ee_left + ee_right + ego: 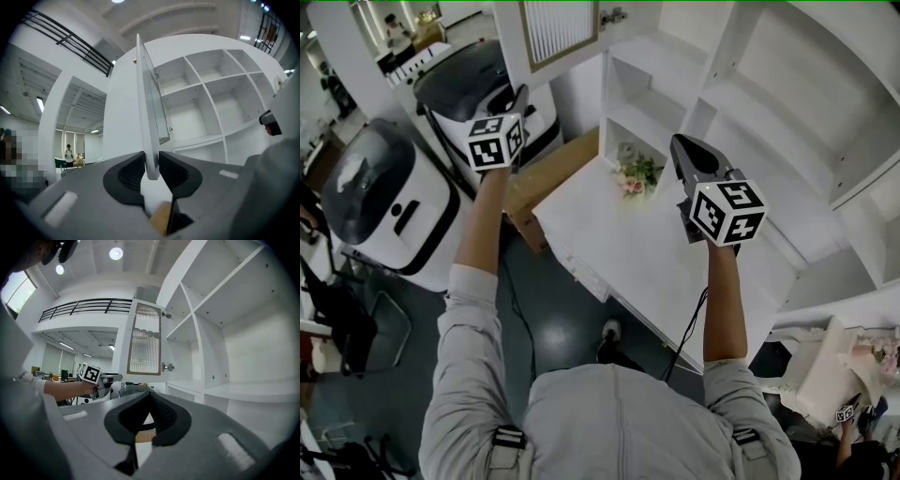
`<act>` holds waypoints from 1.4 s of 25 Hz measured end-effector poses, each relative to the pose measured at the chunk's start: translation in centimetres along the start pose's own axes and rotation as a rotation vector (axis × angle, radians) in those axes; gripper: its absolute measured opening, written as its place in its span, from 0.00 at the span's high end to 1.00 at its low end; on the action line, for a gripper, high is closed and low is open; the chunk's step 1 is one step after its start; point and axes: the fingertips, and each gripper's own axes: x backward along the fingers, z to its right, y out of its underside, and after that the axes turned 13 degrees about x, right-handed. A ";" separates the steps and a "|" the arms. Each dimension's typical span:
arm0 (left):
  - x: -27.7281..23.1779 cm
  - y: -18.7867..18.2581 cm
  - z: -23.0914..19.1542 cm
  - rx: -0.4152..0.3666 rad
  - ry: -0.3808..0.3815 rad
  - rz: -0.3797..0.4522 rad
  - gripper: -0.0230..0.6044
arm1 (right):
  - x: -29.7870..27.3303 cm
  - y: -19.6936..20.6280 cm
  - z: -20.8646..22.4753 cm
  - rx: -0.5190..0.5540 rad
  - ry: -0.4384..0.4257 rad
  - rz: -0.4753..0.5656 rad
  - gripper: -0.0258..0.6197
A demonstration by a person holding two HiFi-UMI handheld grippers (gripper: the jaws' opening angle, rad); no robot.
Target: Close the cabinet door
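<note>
The white cabinet door (558, 33) with a ribbed glass pane stands open, swung out from the shelf unit (769, 112). My left gripper (521, 101) reaches up to its lower free edge. In the left gripper view the door (151, 117) runs edge-on between the jaws, and my left gripper (151, 171) is shut on that edge, both pads against it. In the right gripper view the door (144, 341) shows face-on, with the left gripper (101, 380) at its lower left. My right gripper (680, 145) hangs over the white counter, shut on nothing (149, 397).
A white counter (647, 253) runs below the open shelves, with a small bunch of flowers (636, 176) at its back. A cardboard box (548, 178) sits left of it. Two white-and-black machines (384, 197) (478, 84) stand on the floor at the left.
</note>
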 end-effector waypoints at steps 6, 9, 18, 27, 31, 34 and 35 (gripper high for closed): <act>1.3 0.2 3.7 -0.007 0.060 0.063 0.81 | 0.2 0.5 -0.1 -0.008 0.015 -0.011 0.96; 1.6 0.4 5.7 0.004 0.080 0.080 0.81 | 0.3 0.7 0.2 -0.006 0.029 -0.016 0.96; 1.7 0.8 10.4 0.051 0.100 0.110 0.82 | 0.1 1.2 2.6 -0.023 0.075 -0.021 0.96; -0.9 1.8 20.1 -0.004 0.304 0.038 0.66 | 1.8 2.1 5.1 -0.020 0.131 -0.040 0.96; -2.9 2.2 23.9 -0.003 0.333 0.039 0.61 | 3.2 2.5 6.4 -0.008 0.153 -0.051 0.96; -4.3 2.4 26.3 -0.003 0.384 0.034 0.60 | 4.1 3.2 7.9 -0.005 0.165 -0.060 0.96; -4.7 2.4 26.9 -0.009 0.403 0.028 0.62 | 4.4 3.5 8.5 -0.006 0.170 -0.063 0.96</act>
